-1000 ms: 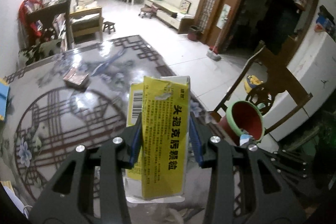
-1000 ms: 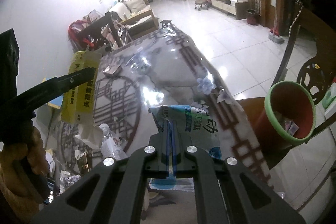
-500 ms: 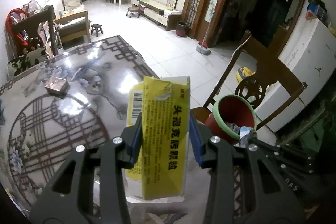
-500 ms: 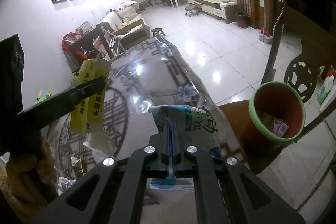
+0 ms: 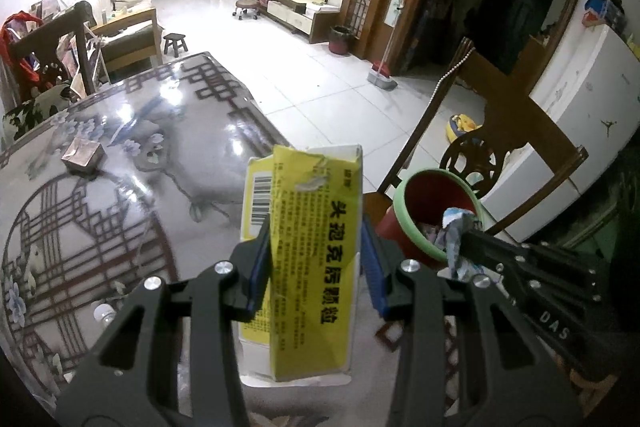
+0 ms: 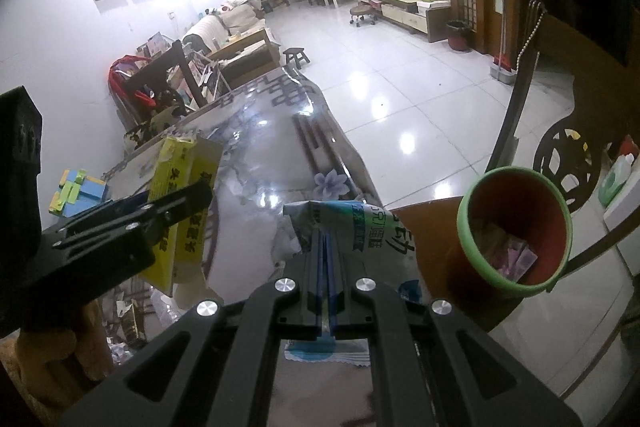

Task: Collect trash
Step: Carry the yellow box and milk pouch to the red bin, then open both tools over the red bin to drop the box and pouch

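Beyond the glossy patterned table [image 5: 132,155], a red bin [image 6: 516,227] waits. Left gripper [image 5: 316,259] clamps a yellow medicine box [image 5: 308,251]; right gripper [image 6: 326,267] pinches a blue-white wrapper [image 6: 360,227]. Both are mid-carry; next, each must hang above the bin's rim before letting go.

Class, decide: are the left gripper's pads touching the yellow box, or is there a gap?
Touching. In the left wrist view the left gripper has both blue pads pressed against the sides of the yellow box, holding it upright off the table.

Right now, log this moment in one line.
left gripper: grips yellow box | right gripper: grips wrapper | bin: ahead
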A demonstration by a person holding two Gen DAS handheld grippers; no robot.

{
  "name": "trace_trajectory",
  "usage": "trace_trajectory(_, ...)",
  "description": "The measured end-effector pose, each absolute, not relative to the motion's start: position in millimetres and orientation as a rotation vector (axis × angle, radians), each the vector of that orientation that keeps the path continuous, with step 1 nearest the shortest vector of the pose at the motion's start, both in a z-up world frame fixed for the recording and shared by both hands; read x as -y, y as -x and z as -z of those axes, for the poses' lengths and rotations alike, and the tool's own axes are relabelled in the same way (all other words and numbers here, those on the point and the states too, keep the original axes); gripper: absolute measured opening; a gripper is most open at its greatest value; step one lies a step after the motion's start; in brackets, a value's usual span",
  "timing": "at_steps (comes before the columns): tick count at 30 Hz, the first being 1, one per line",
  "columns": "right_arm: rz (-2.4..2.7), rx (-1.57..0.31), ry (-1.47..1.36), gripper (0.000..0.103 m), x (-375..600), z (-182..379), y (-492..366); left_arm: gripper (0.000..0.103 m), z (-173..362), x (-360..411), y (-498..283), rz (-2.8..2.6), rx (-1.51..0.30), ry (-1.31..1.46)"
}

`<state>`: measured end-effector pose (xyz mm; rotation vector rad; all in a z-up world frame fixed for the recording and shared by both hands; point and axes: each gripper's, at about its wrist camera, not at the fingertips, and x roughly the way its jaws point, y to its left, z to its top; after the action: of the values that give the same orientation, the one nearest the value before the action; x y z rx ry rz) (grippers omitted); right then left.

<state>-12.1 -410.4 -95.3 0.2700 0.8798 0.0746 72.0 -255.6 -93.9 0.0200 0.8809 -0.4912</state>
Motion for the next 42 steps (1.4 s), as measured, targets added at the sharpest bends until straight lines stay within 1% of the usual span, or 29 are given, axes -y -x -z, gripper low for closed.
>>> trace_trajectory(9,-0.038,-0.883,-0.278,0.002,455.8,99.7,-4.7,0.039,101.7,281.4,-101.2,0.466,-0.894,-0.01)
trace_trajectory(14,0.006,-0.889,-0.311,0.002,493.7,109.7,-13.0,0.039,113.0,310.4,-116.2,0.483,-0.932,-0.022)
trace_trajectory(24,0.107,-0.881,-0.381,0.002,569.5,124.1,-17.7,0.039,124.5,400.5,-139.0,0.638,-0.975,-0.053)
trace_trajectory(37,0.266,-0.908,-0.497,0.003,659.8,167.6,-23.6,0.039,153.8,525.1,-149.8,0.831,-1.041,-0.153)
trace_trajectory(39,0.284,-0.914,-0.5,0.005,668.4,172.8,-24.6,0.039,156.8,537.6,-150.1,0.846,-1.04,-0.167)
trace_trajectory(42,0.292,-0.934,-0.491,0.006,672.3,178.8,-26.0,0.039,161.7,553.5,-150.6,0.858,-1.044,-0.191)
